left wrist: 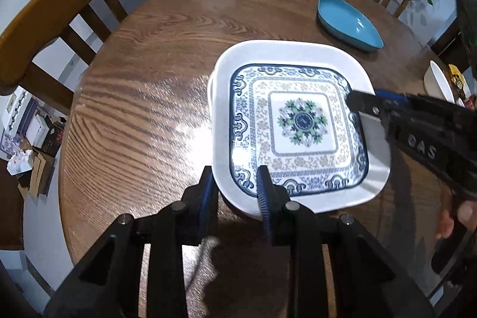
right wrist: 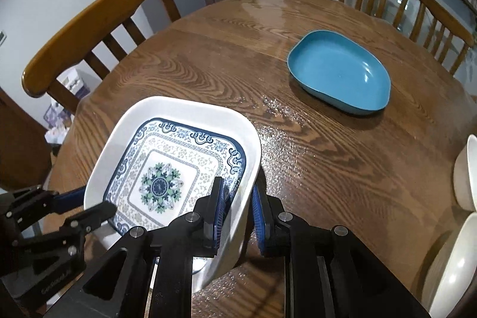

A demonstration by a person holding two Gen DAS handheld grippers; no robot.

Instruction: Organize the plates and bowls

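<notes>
I have the white dish (right wrist: pixel 190 121), patterned plate (right wrist: pixel 167 181) nested inside, on the surface (right wrist: pixel 208 64). My right claw (right wrist: pixel 238 216) straddles its rim, jaws narrow; my left claw (left wrist: pixel 235 192) straddles the near corner likewise. Next, I judge, lift both evenly toward the blue plate (right wrist: pixel 340 73).

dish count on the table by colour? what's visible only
White square dish: 1
Blue-patterned square plate, nested in the white dish: 1
Teal dish: 1
Cream bowls at the right edge, partly cut off: 2
Total: 5
</notes>
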